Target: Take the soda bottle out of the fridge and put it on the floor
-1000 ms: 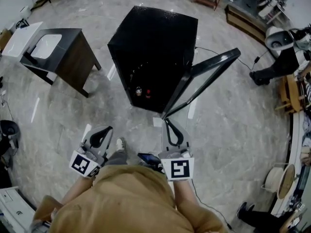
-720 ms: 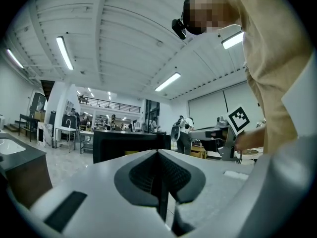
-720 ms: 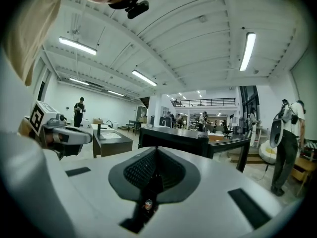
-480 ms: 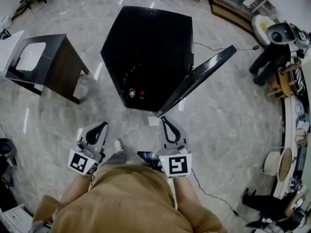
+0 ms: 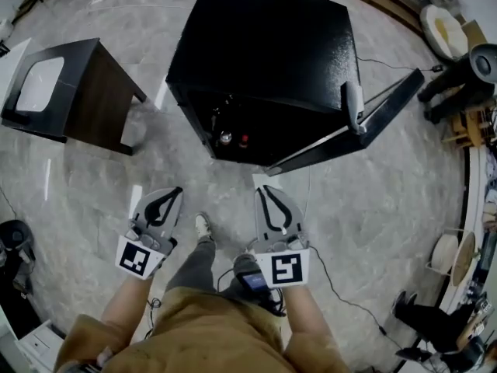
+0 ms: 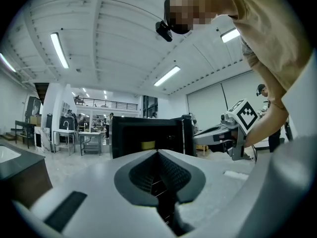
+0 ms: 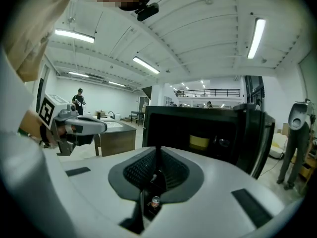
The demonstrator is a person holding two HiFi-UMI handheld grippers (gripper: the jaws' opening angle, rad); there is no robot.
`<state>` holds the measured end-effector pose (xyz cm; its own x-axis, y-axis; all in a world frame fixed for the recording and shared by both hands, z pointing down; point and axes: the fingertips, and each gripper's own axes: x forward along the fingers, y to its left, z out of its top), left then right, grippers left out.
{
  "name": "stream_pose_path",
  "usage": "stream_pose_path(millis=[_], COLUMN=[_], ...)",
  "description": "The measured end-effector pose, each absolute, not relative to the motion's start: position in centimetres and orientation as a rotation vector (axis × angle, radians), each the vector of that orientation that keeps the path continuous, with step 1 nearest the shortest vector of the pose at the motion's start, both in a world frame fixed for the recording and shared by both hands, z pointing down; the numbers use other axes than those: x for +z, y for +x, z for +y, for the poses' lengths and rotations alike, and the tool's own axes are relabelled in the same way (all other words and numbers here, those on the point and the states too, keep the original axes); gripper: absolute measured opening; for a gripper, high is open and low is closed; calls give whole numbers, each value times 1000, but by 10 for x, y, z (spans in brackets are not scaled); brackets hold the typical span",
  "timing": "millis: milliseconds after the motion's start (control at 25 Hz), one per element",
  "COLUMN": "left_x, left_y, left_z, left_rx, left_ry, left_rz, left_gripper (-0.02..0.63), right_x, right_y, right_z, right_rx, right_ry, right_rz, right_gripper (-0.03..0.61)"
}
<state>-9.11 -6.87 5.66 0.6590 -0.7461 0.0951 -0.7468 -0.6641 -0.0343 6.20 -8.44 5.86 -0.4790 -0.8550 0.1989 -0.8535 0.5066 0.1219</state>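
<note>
The black fridge stands on the floor with its door swung open to the right. Two bottle tops show low in its dark inside in the head view: a silver cap and a red cap. The silver-capped bottle also shows through the gap of the right jaws. A yellow item sits on a shelf. My left gripper and right gripper hover side by side short of the fridge front, both shut and holding nothing, pointing at the opening.
A dark side table with a white top stands left of the fridge. A cable runs over the floor at the right. The person's shoe is between the grippers. Furniture and a standing figure line the right edge.
Both grippers have moved down and toward the fridge front. The fridge now fills more of the head view and its open door lies lower at the right.
</note>
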Motion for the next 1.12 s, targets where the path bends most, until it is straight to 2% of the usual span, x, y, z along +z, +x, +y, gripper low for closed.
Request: stream_pose_path(millis=[400,720,760,840,1120], left_x=[182,250,253,261,305], left_y=[-94,-89,-87,-85,-86], left_z=[-124,-134,-134,-129,-113], left_rx=[216,194,172,139,143], left_ry=[2795,2735,2730,2707,2719], left_rz=[-1286,-1308,-1313,-1329,-1323], left_gripper=[-6,-6,-5,-5,-5], right_x=[230,329,336,351,398], right_y=[54,50,49,47,32], right_z=[-143,-158,-161,-163,-170], right_rx=[125,201,203,195,128], right_ry=[1371,1348,1354,1339,1278], right_rz=[-2417,-2410,-2415,-2415,-2411], right_gripper=[3,6,19,86,100])
